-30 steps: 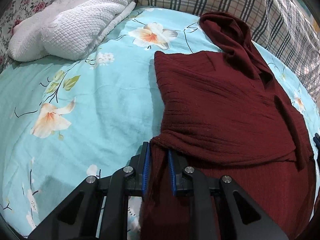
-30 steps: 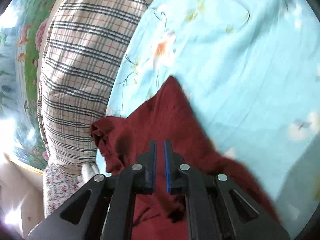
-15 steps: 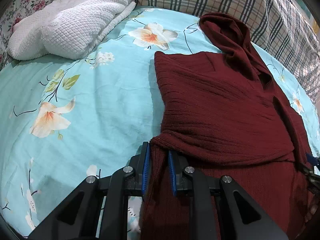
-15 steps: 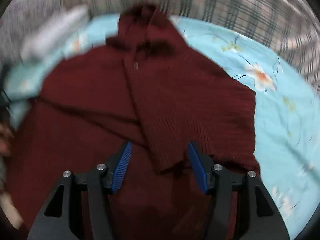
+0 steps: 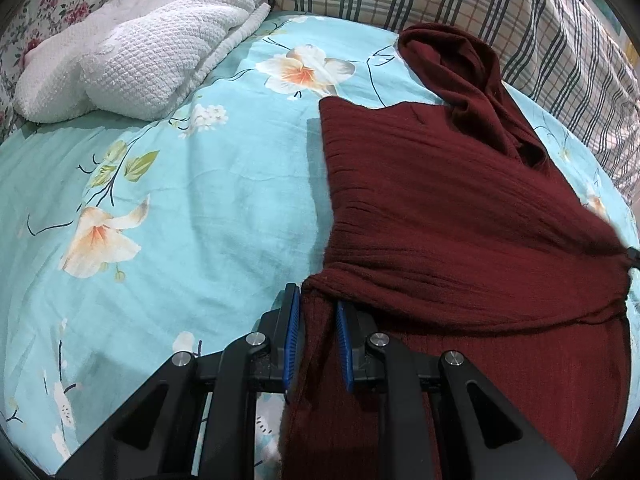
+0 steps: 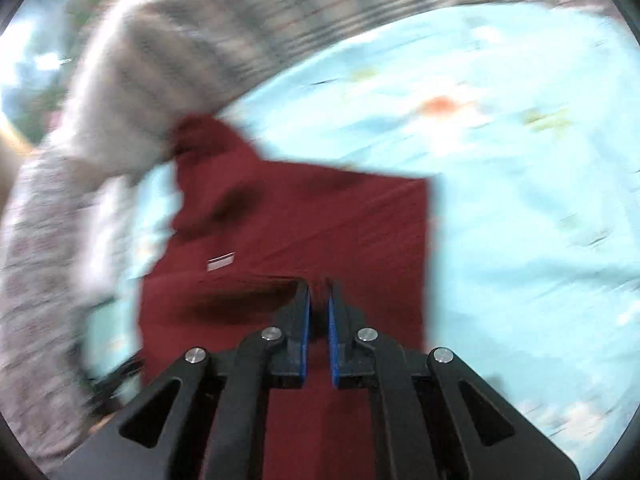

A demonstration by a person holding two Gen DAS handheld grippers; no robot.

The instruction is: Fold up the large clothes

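Note:
A dark red ribbed hooded sweater (image 5: 460,208) lies partly folded on a turquoise floral bedsheet (image 5: 192,208), hood toward the plaid pillows. My left gripper (image 5: 318,308) is shut on the sweater's near left folded edge. In the blurred right wrist view the same sweater (image 6: 304,216) lies below, and my right gripper (image 6: 319,300) has its jaws nearly together with red fabric between them, at a fold on the sweater's other side. The right gripper's tip shows at the far right edge of the left wrist view (image 5: 633,258).
A folded white waffle blanket (image 5: 136,48) lies at the back left of the bed. Plaid pillows (image 5: 500,4) line the far side, also in the right wrist view (image 6: 224,28). Floral fabric (image 5: 60,4) is at the far left corner.
My right gripper was open over the sweater half a second ago; now it has closed on a fold and is swinging fast. My left gripper stays shut on the same edge.

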